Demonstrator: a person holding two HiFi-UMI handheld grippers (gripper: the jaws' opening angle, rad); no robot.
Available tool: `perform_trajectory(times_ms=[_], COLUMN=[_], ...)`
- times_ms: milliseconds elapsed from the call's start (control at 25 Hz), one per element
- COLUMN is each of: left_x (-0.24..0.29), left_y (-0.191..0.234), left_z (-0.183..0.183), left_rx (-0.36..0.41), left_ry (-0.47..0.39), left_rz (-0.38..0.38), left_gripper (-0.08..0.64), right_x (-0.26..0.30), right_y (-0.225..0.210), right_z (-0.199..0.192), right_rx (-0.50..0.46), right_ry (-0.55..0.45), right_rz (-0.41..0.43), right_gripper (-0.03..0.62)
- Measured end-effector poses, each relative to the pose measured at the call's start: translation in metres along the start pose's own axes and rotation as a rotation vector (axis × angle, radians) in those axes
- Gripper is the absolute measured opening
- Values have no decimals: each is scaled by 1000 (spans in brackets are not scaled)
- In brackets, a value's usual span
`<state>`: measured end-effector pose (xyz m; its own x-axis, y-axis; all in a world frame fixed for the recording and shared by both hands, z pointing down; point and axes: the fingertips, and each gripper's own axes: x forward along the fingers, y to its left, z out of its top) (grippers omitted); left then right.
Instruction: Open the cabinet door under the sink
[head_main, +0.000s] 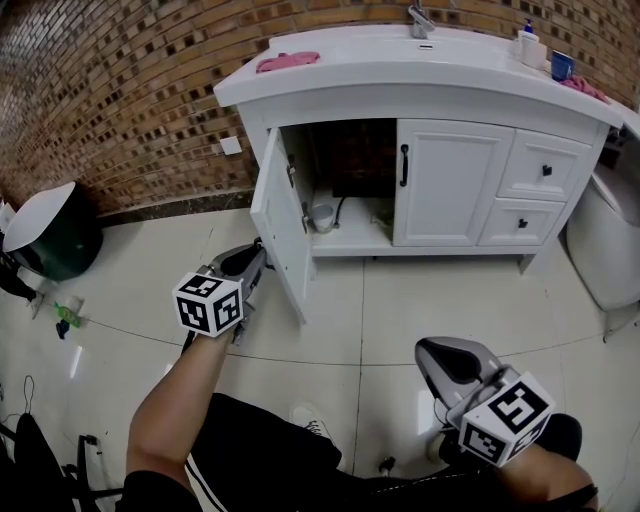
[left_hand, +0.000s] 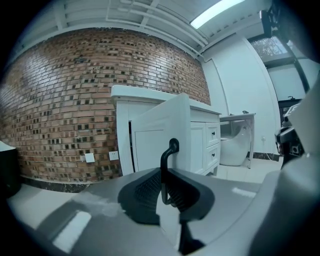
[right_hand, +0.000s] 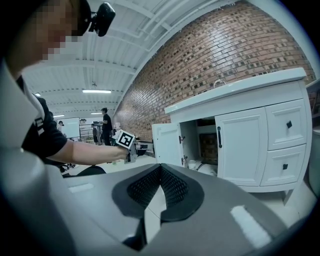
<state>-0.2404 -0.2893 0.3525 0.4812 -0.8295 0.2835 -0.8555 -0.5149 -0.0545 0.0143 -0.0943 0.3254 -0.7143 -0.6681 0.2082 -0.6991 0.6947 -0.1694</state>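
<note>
The white vanity cabinet (head_main: 450, 180) stands under the sink against the brick wall. Its left door (head_main: 280, 215) is swung wide open toward me, showing the dark inside. My left gripper (head_main: 255, 258) is at the outer face of that door. In the left gripper view the door's black handle (left_hand: 169, 155) runs down between the pads, with my left gripper (left_hand: 167, 177) shut on it. My right gripper (head_main: 432, 350) hangs low over the floor, well in front of the cabinet, shut with nothing in it (right_hand: 160, 170). The right door (head_main: 452, 182) stays closed.
A pale cup and a pipe (head_main: 322, 216) sit inside the open compartment. On the countertop lie a pink cloth (head_main: 288, 61), a faucet (head_main: 420, 20), a soap bottle (head_main: 527, 45) and a blue cup (head_main: 562, 65). A toilet (head_main: 605, 240) stands right, a dark bin (head_main: 55, 235) left.
</note>
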Motion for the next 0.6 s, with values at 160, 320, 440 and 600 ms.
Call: perform_trajectory(times_ms=[160,320,440,600], left_x=[-7,-12,-15,-18], left_y=[17,30,36,46], left_z=[-3,-6,-7,-8], left_rx=[-15,-20,-30,-41], left_ry=[-5,-4,-17,-35], left_rz=[39,56,65,83], left_gripper=[20,18,17,17], right_x=[1,2,2,3], right_y=[-1,-1,0,4], right_z=[-4,-5,-6,-4], right_rx=[6,13,16,13], right_ry=[7,13,15,9], right_rz=[-2,-4,-6,-5], right_gripper=[8,8,8,8])
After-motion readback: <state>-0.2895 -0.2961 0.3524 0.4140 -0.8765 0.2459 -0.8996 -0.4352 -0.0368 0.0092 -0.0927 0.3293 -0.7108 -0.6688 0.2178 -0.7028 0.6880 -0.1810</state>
